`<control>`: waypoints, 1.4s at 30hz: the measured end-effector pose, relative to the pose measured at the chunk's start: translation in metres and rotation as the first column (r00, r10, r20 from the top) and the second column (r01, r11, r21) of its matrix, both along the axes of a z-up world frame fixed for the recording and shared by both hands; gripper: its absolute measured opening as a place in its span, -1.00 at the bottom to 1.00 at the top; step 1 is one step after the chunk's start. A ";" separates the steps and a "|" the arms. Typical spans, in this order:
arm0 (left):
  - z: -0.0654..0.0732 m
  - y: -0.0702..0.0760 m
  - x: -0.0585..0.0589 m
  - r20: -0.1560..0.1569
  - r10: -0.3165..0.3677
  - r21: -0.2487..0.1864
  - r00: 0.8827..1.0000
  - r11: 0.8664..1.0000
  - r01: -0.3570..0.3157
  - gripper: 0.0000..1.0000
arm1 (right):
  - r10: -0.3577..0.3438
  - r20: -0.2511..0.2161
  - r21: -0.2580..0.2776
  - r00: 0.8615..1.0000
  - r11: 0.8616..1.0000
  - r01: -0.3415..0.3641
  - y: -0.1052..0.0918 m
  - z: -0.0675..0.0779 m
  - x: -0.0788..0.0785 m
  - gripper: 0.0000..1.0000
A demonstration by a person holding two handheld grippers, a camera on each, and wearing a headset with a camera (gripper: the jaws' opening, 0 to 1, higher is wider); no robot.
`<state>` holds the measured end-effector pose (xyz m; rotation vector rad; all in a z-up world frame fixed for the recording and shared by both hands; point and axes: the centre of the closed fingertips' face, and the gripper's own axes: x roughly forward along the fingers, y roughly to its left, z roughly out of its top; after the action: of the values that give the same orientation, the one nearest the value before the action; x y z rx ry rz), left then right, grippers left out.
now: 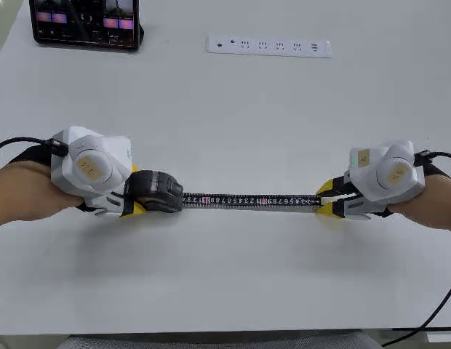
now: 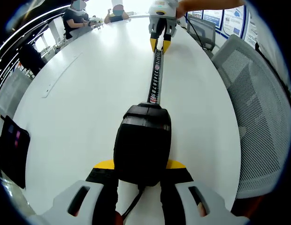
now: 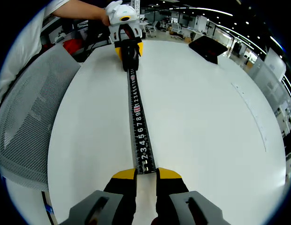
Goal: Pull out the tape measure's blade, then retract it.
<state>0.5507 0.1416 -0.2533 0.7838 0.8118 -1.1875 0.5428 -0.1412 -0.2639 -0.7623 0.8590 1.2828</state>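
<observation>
A black tape measure case (image 1: 154,191) lies low over the white table, held between the yellow-tipped fingers of my left gripper (image 1: 135,198). In the left gripper view the case (image 2: 142,143) sits between the jaws of my left gripper (image 2: 140,165). Its dark blade (image 1: 247,200) with white numerals runs out to the right to my right gripper (image 1: 324,198), which is shut on the blade's end. In the right gripper view the blade (image 3: 137,126) stretches from the tips of my right gripper (image 3: 146,173) to the far case (image 3: 130,55).
A white power strip (image 1: 268,46) lies at the back of the white table (image 1: 233,123), with a dark tablet on a stand (image 1: 86,20) at the back left. A grey mesh chair (image 2: 258,108) stands beside the table. People sit at the table's far end (image 2: 96,11).
</observation>
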 end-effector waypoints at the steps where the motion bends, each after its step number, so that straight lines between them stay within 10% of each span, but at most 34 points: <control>1: 0.000 0.000 0.000 0.000 0.002 0.000 1.000 1.000 -0.002 -0.41 | -0.010 -0.004 0.009 1.000 1.000 0.010 0.001 0.001 0.000 -0.75; 26: 0.010 0.002 0.000 -0.004 0.091 -0.072 0.996 0.993 -0.091 -0.14 | -0.134 -0.043 0.100 0.990 0.985 0.137 0.011 0.012 -0.003 -0.44; 42: 0.041 0.001 0.001 -0.007 0.242 -0.228 0.970 0.944 -0.237 0.05 | -0.248 -0.028 0.183 0.968 0.951 0.248 0.020 0.026 -0.007 -0.18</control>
<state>0.5521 0.1426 -0.2124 0.4932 0.7164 -1.0297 0.5358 -0.1217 -0.2384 -0.4869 0.7989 1.1214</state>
